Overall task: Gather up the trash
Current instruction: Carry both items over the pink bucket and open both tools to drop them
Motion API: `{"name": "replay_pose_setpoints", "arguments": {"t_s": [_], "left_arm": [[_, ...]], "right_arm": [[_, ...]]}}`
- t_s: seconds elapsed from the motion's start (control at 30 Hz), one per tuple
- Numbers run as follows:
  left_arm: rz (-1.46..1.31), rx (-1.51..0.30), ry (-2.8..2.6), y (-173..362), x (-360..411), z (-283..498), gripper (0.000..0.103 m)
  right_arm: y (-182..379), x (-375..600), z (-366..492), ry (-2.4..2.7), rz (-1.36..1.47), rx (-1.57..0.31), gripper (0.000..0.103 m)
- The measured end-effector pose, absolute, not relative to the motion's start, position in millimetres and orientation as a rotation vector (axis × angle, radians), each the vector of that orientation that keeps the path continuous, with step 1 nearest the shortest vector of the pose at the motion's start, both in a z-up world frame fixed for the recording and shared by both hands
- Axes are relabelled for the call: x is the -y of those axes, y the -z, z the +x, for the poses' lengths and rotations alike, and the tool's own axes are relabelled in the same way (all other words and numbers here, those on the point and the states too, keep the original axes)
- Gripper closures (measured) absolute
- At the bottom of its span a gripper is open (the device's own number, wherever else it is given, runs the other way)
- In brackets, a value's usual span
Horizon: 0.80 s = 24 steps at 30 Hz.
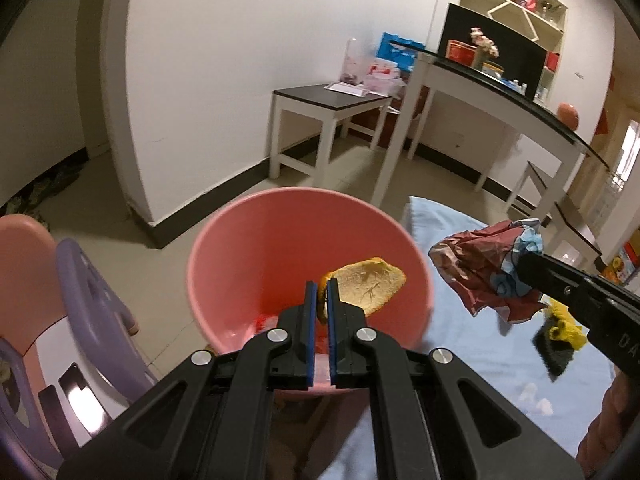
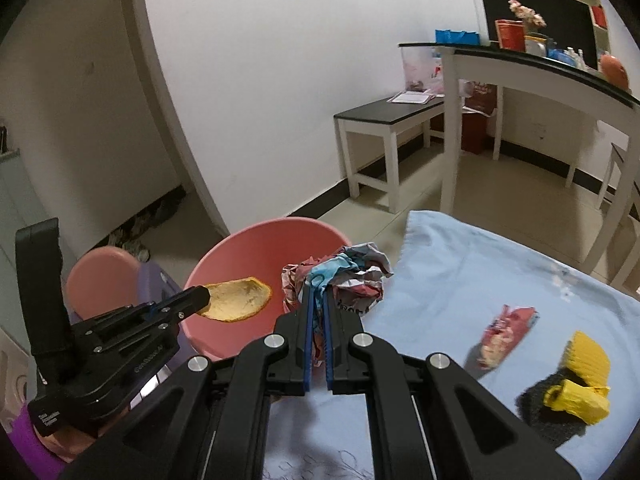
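Note:
A pink bin point(image 1: 240, 248) stands at the left edge of a table covered with a light blue cloth point(image 1: 460, 320). My left gripper point(image 1: 322, 286) is shut on an orange peel point(image 1: 370, 286) and holds it over the bin's opening; it also shows in the right wrist view point(image 2: 204, 298) with the peel point(image 2: 236, 300). My right gripper point(image 2: 316, 294) is shut on a crumpled red and blue wrapper point(image 2: 344, 276), held just right of the bin point(image 2: 248, 248). In the left wrist view the wrapper point(image 1: 484, 268) hangs from the right gripper point(image 1: 524, 268).
On the cloth point(image 2: 460, 272) lie a small red wrapper point(image 2: 504, 334) and a yellow and dark grey scrubber point(image 2: 572, 392). Pink and purple plastic chairs point(image 1: 76, 292) stand left of the bin. White tables point(image 1: 332, 120) stand by the far wall.

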<state>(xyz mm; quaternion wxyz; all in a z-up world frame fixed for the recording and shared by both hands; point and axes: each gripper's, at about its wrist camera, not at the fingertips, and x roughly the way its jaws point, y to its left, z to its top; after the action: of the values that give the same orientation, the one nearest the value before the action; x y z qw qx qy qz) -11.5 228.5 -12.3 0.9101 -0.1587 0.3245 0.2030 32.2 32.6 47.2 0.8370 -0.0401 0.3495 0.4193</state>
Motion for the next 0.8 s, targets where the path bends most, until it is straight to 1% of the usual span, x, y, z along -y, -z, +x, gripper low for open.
{"name": "replay_pose_setpoints", "arguments": {"t_s": [0.6, 0.8], "left_arm": [[-0.346, -0.718, -0.489, 37, -253, -13, 0.099], [-0.360, -0.718, -0.488, 39, -259, -15, 0.099]], "right_arm": [[-6, -88, 27, -0.934, -0.199, -0.803, 0.099], [-4, -95, 25, -0.959, -0.201, -0.817, 0.098]]}}
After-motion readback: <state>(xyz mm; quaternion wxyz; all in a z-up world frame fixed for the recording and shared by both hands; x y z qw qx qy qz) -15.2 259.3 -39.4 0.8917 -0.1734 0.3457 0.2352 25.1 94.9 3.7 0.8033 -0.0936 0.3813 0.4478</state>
